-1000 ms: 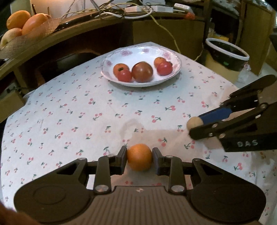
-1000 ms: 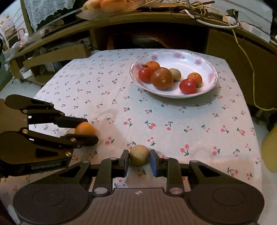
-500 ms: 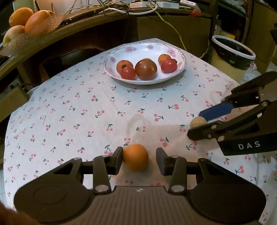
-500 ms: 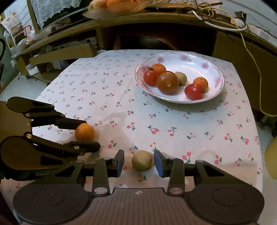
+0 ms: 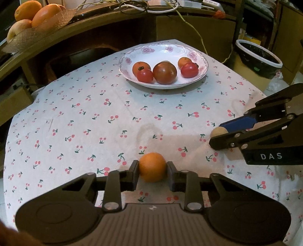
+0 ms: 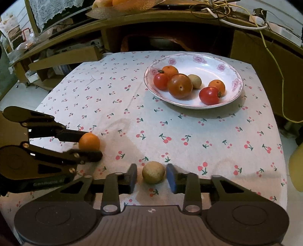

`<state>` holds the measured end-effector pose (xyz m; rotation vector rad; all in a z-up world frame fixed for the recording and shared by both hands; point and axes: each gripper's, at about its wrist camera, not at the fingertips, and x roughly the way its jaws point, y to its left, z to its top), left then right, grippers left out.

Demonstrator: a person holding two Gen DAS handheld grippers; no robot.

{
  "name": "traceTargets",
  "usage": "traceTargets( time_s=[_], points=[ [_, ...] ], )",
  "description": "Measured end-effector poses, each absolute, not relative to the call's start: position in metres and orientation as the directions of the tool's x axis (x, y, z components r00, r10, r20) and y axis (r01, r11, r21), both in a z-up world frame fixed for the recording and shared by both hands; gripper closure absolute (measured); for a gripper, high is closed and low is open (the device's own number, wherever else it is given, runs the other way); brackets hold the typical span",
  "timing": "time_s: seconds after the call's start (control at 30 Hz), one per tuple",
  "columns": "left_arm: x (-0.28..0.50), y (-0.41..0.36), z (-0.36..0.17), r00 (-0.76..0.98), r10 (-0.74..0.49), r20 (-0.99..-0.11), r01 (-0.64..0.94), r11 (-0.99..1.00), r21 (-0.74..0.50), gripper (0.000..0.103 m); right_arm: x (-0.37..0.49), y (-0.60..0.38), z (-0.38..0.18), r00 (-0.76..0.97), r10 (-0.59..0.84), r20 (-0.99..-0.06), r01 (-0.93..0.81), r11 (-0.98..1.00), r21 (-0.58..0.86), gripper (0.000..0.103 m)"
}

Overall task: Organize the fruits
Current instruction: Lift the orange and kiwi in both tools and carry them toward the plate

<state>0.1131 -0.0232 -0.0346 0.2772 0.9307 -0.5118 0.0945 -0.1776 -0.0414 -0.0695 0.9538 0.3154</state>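
A small orange (image 5: pixel 152 167) rests on the cherry-print cloth (image 5: pixel 94 117) between the fingers of my left gripper (image 5: pixel 153 168). Its jaws are closing and both pads touch the fruit. To the right, my right gripper (image 6: pixel 151 175) is closing on a round beige fruit (image 6: pixel 153 175). Its fingers are blurred in its own view. The left wrist view shows that fruit (image 5: pixel 215 131) pinched at the tips. A flowered white plate (image 5: pixel 162 48) at the far side holds several tomatoes and small oranges, plus one beige fruit (image 6: pixel 195 81).
A wooden shelf behind the table carries a basket of large fruit (image 5: pixel 28 22) and tangled cables (image 5: pixel 151 7). A black bin with a white rim (image 5: pixel 257 58) stands beyond the table's right corner. Open cloth lies between the grippers and the plate.
Half a second ago both grippers stood wider, clear of their fruit. Now both have closed back in on the orange and the beige fruit. Neither fruit has left the cloth.
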Motion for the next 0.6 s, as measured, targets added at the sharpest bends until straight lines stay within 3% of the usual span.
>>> traceTargets(
  time_s=[0.6],
  points=[
    [0.13, -0.043, -0.013, 0.552, -0.308, -0.775, 0.528, 0.848, 0.039, 0.067, 0.106, -0.176, -0.02, 0.596, 0.247, -0.764, -0.272, 0.957, 0.098, 0.076]
  ],
)
